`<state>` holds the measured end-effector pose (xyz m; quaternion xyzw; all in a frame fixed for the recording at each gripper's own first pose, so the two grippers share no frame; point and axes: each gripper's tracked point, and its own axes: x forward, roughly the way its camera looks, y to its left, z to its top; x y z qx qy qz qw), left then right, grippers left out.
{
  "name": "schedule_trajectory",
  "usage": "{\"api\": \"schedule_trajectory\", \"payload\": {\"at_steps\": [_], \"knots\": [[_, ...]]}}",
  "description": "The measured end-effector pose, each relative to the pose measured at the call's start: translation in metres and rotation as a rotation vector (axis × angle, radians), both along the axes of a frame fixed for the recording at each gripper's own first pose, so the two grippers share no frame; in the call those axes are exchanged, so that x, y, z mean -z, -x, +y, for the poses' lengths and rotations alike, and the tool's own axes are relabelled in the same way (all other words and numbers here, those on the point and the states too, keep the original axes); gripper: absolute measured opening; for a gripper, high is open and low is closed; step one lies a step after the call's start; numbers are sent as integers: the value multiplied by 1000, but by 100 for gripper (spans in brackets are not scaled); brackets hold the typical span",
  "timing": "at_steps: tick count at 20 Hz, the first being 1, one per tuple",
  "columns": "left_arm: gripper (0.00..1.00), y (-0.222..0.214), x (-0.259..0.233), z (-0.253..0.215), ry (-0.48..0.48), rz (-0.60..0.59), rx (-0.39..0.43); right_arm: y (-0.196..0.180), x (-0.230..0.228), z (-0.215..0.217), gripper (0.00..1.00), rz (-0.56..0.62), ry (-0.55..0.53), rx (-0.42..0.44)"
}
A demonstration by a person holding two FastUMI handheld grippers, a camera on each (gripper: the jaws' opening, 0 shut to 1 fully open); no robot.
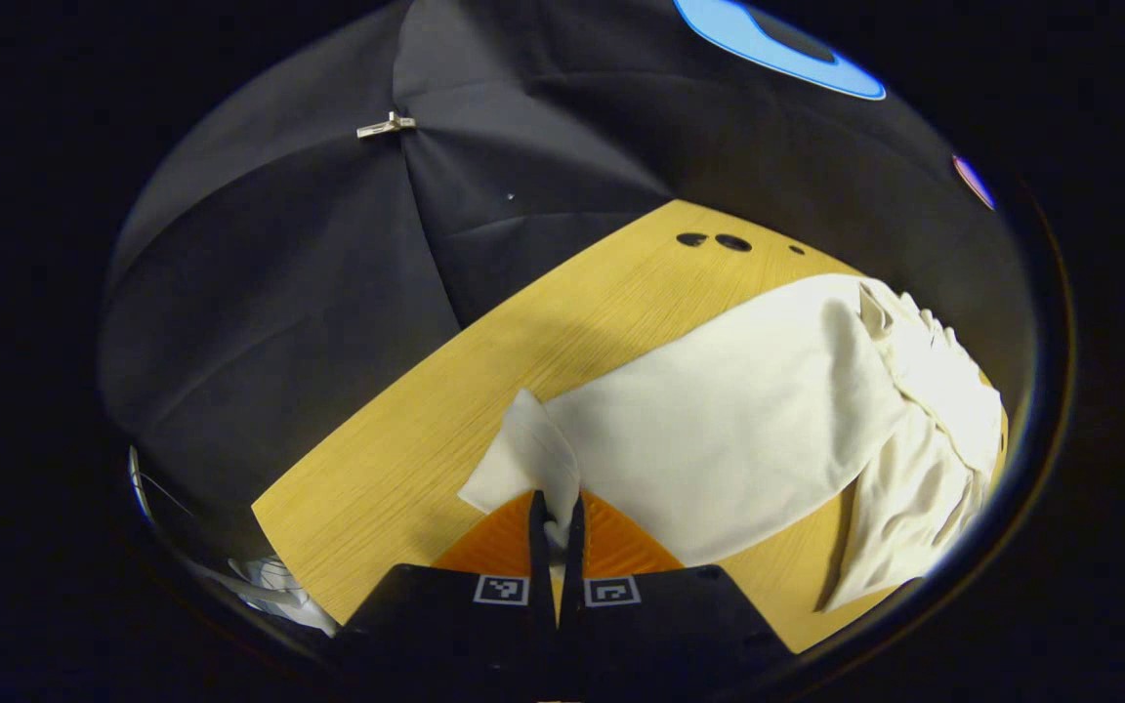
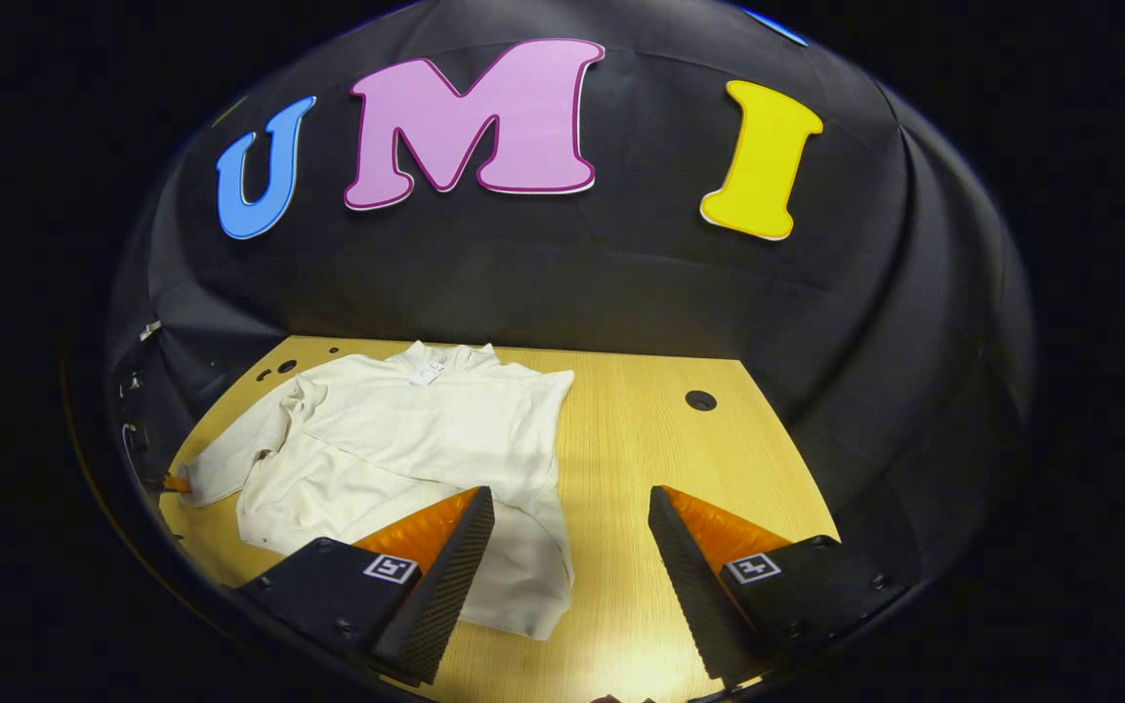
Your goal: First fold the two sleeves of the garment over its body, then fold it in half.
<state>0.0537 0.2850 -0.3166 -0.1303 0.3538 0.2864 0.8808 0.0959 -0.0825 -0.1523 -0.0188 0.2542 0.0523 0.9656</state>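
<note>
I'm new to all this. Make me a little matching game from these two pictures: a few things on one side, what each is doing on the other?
Things:
1. left gripper
2. right gripper
3. garment
4. table

States:
A. open, holding nothing
B. wooden, with round holes
C. shut on a sleeve cuff
D. cream, lying spread on the table

Pairs: 1-C, 2-A, 3-D, 4-B

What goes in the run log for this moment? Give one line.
stage: first sleeve fold | left gripper: shut on sleeve cuff | right gripper: open, above table | garment: flat, not halved
</note>
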Motion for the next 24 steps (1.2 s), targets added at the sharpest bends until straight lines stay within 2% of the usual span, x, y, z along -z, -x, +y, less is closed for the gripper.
{"api": "schedule_trajectory", "payload": {"at_steps": [4,8,13,17,20,21,22,24], "knots": [[6,-35,-30,-11,-76,-5,85,4,15,-8,98,24,-41,27],[6,-83,-66,-37,-99,-59,143,12,31,-18,98,49,-88,60],[6,-157,-121,-93,-171,-143,286,22,56,-36,99,99,-126,95],[6,-209,-154,-153,-258,-171,463,24,65,-53,98,110,-152,133],[6,-245,-175,-214,-348,-184,630,24,72,-66,99,111,-153,166],[11,-255,-179,-236,-374,-189,688,24,74,-70,99,110,-151,176],[6,-262,-184,-260,-391,-194,741,25,76,-72,99,113,-152,183],[6,-274,-183,-312,-382,-209,825,27,80,-79,99,118,-161,198]]}}
